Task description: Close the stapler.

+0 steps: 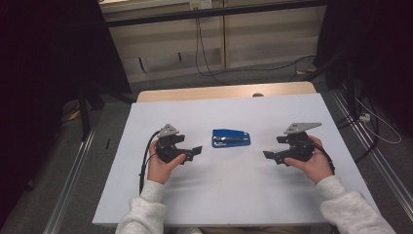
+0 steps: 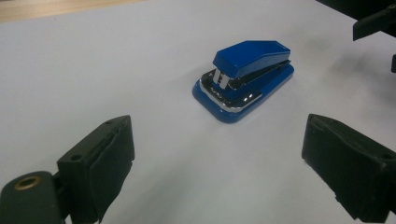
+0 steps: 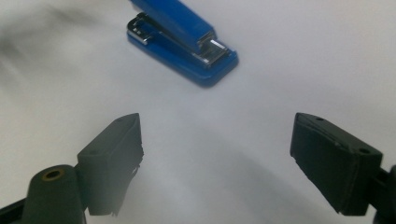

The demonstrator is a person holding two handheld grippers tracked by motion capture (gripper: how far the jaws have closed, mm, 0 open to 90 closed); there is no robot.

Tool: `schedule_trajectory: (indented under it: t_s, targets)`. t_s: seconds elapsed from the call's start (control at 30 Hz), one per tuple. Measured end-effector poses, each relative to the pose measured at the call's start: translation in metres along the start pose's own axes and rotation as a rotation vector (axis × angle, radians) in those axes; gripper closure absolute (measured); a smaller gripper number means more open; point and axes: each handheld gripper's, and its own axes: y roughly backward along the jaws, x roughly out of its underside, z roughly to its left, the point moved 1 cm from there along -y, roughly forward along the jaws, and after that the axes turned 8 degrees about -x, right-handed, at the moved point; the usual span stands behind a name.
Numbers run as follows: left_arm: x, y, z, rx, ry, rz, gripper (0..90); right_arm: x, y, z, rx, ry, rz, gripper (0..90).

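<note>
Plainly, blue stapler [image 1: 231, 138] lies unmarked between both gaping grippers.

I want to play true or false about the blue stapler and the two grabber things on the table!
1. The stapler is blue. True.
2. The left gripper is squeezing the stapler. False: its fingers stand wide apart, and the stapler lies on the table ahead of them, untouched.
3. The stapler lies between the two grippers. True: the right gripper is on its other side.
4. The right gripper is shut tight. False: its fingers are spread open with nothing between them.
5. The stapler lies on a white table. True.
</note>
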Motion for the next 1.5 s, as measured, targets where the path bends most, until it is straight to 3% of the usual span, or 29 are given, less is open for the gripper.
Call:
schedule_trajectory:
  t_s: [0.37, 0.63, 1.5]
  targets:
    - [0.009, 0.023, 0.000, -0.007, 0.002, -0.018, 8.0, 0.017, 0.017, 0.024, -0.048, 0.032, 0.003, 15.1]
    - [0.010, 0.034, -0.001, 0.004, 0.010, -0.038, 7.6, 0.023, 0.024, 0.027, -0.051, 0.024, 0.005, 14.6]
    - [0.031, 0.078, 0.016, -0.051, 0.022, -0.063, 7.0, 0.032, 0.040, 0.035, -0.054, 0.019, 0.010, 13.6]
